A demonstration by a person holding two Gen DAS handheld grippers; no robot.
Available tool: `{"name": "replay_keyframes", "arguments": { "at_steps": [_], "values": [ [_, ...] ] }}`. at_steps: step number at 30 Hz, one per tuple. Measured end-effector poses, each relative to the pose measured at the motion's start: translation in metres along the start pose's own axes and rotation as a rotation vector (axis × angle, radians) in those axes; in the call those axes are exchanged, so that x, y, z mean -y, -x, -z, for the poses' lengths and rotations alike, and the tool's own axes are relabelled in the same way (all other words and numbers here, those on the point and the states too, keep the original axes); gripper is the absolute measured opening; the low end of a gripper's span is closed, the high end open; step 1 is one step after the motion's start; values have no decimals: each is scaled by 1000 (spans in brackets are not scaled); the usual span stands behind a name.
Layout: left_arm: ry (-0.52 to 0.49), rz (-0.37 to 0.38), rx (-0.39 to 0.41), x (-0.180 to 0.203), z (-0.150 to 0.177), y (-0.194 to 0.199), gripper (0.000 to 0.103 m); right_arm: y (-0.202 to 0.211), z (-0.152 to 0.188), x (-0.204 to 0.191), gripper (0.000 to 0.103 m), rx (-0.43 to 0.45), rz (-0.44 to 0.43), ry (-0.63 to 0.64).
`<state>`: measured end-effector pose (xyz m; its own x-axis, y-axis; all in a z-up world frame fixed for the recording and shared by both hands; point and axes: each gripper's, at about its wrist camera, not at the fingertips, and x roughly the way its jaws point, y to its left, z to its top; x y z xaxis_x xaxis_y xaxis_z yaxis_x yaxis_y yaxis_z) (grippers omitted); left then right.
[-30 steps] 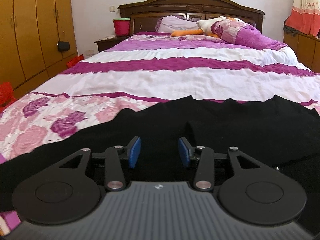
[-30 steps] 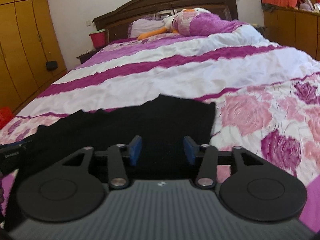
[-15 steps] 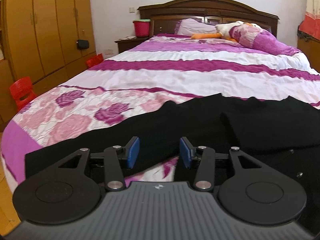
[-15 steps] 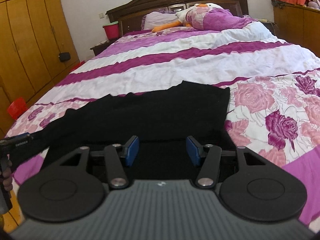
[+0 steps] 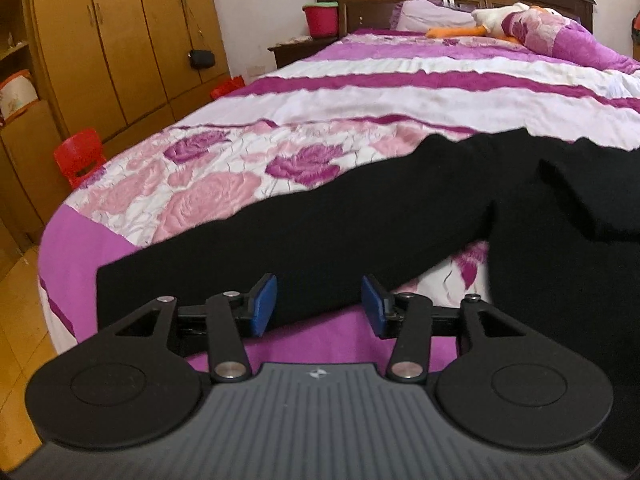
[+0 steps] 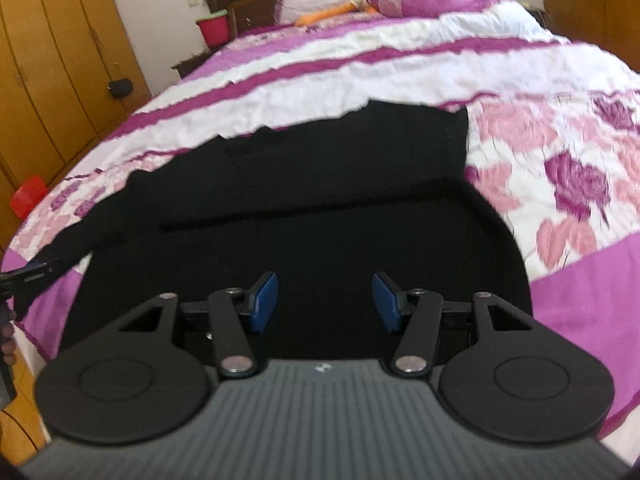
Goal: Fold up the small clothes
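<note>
Both grippers have pulled back toward the foot of the bed since a second ago, so the black garment (image 5: 360,224) now lies farther ahead. The left gripper (image 5: 319,304) is spread wide and holds nothing, its blue pads (image 5: 264,304) just above the garment's long sleeve. The right gripper (image 6: 325,300) is likewise spread and empty, over the garment's body (image 6: 320,184). The garment lies flat across the floral bedspread (image 5: 208,184). A red bucket (image 5: 320,20) stands on the nightstand; its contents are hidden.
</note>
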<state>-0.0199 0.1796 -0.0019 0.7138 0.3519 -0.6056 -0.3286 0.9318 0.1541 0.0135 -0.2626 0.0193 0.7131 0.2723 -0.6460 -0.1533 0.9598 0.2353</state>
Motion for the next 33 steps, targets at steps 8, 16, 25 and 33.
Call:
{"name": "replay_keyframes", "arguments": {
  "at_steps": [8, 16, 25, 33],
  "values": [
    [-92, 24, 11, 5, 11, -14, 79, -19, 12, 7, 55, -52, 35, -26],
    [-137, -127, 65, 6, 16, -36, 79, -27, 22, 9, 55, -67, 43, -35],
    [-36, -173, 135, -14, 14, -58, 53, -32, 23, 14, 55, -68, 35, -68],
    [137, -103, 200, -33, -7, -36, 7, -33, 24, 16, 56, -61, 24, -88]
  ]
}}
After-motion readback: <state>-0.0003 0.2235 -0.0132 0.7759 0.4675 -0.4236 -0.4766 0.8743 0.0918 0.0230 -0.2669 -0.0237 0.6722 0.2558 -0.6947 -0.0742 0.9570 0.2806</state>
